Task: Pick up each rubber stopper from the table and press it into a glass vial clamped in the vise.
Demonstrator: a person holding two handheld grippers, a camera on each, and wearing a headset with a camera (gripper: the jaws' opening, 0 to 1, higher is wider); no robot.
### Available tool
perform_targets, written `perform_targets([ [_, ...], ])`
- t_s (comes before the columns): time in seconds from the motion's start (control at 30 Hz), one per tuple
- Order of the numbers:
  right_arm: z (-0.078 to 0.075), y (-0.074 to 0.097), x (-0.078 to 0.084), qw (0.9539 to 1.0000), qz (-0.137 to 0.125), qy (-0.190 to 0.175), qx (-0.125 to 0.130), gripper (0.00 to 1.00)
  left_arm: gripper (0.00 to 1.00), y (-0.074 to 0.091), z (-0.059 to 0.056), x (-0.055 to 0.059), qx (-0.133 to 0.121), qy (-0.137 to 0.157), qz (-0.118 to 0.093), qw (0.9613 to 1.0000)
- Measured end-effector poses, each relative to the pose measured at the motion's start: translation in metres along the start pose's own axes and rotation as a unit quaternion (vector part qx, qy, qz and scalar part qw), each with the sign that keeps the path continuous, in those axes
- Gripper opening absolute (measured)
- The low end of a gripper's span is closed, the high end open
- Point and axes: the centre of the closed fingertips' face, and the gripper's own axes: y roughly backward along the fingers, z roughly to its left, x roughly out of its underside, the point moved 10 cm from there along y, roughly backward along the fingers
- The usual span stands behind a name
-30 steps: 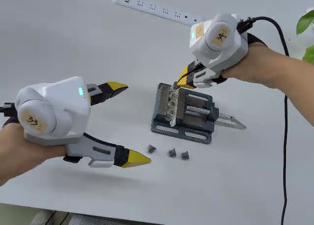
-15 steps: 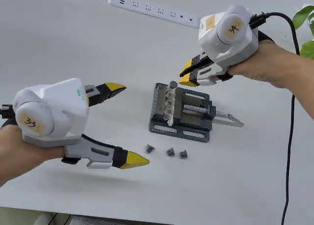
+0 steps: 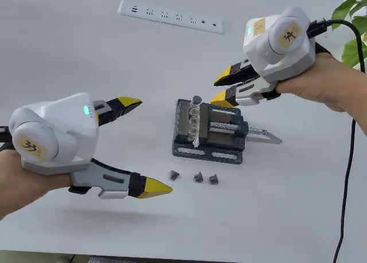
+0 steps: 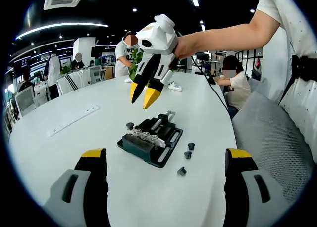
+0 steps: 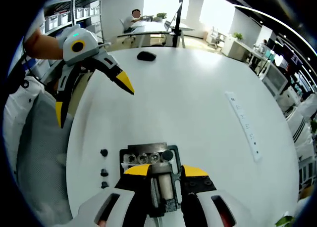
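Right gripper (image 3: 219,88) now higher, well clear of vise (image 3: 207,153) top edge.

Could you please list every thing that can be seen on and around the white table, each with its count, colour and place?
table: one, white, under everything
vise: one, dark grey, middle of the table
glass vials: one row, four as far as I can tell, clear, clamped in the vise
fitted stopper: one, dark grey, on the vial at the far end of the row
loose stoppers: three, dark grey, on the table in front of the vise
power strip: one, white, far side of the table
plant: one, green leaves, far right edge
cable: one, black, down the right side
left gripper: white with yellow tips, open, empty, left of the vise
right gripper: same colours, open, empty, above the vise's far end
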Motion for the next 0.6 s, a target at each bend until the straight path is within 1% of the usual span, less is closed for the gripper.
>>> perform_targets([
  [0.2, 0.01, 0.016, 0.01, 0.9994, -0.026, -0.016, 0.013, 0.21, 0.99, 0.002, -0.003, -0.006, -0.002, -0.005, 0.005, 1.0],
  [0.37, 0.02, 0.026, 0.024, 0.998, -0.047, -0.035, 0.024, 0.24, 0.99, 0.003, -0.007, -0.009, -0.001, -0.013, 0.013, 0.9998],
  [0.47, 0.031, 0.033, 0.033, 0.9969, -0.059, -0.044, 0.027, 0.25, 0.99, 0.004, -0.008, -0.012, -0.004, -0.013, 0.013, 0.9998],
  [0.6, 0.044, 0.037, 0.044, 0.9961, -0.066, -0.052, 0.027, 0.26, 0.99, 0.005, -0.012, -0.014, -0.005, -0.016, 0.015, 0.9997],
])
